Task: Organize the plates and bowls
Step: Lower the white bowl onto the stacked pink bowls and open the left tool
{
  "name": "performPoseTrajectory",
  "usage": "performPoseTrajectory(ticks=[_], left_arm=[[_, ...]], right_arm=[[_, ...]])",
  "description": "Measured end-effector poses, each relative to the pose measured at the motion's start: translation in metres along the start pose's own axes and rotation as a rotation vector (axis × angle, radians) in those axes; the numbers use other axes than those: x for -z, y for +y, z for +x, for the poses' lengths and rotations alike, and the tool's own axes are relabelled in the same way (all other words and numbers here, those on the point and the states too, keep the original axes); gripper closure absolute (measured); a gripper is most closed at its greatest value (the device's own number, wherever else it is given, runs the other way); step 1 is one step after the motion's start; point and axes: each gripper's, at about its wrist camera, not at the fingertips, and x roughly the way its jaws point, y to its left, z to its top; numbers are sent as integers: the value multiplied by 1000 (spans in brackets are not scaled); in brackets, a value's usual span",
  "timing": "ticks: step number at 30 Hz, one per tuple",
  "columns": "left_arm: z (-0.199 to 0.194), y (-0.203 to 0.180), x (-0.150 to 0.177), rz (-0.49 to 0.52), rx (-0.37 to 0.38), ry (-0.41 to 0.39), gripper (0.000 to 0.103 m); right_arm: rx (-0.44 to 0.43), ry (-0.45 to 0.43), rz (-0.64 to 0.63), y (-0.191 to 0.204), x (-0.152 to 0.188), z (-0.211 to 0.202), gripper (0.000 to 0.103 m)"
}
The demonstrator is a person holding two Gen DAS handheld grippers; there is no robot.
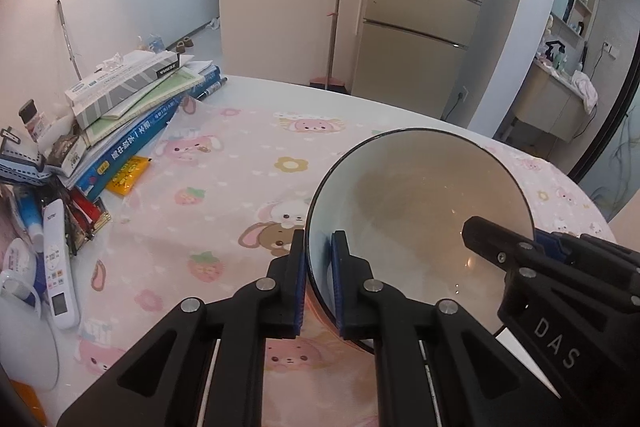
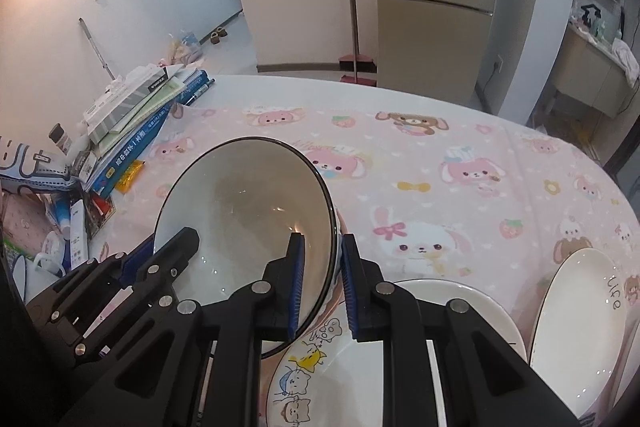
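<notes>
Nearest in the left wrist view, the left claw (image 1: 320,291) is clamped on the left rim of the bowl (image 1: 420,211), one blue pad inside the wall and one outside. The right claw (image 2: 320,287) grips the opposite rim of the same bowl (image 2: 244,223) the same way, its pads pressing the wall from both sides. The bowl is pale inside with a thin dark rim line, and it tilts between the two claws over the bench (image 1: 224,187), which wears a pink cartoon-animal cloth.

Just under the bowl's right edge, in the right wrist view, lies a cartoon plate (image 2: 320,379) with drawn cats; whether the bowl touches it is hard to tell from this angle. A plain white plate (image 2: 452,299) lies partly under that one, and right of the bowl sits a plate lettered "Life" (image 2: 576,327).

Left of the bowl, a stack of books and boxes (image 1: 132,115) crowds the bench edge, with a white remote control (image 1: 58,267) beside it. Beyond the bowl stand a fridge (image 1: 416,39) and a broom (image 1: 334,39).
</notes>
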Motion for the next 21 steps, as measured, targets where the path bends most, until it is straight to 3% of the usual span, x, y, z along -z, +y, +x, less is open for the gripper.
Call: performPoseTrajectory(ticks=[11,21], left_arm=[[6,-1,4,-13,30,1,95],[3,0,4,-15,41,-18,94]], right_arm=[[18,10,-13,-2,0,8,82],[-51,52,16,-12,-1,21,82]])
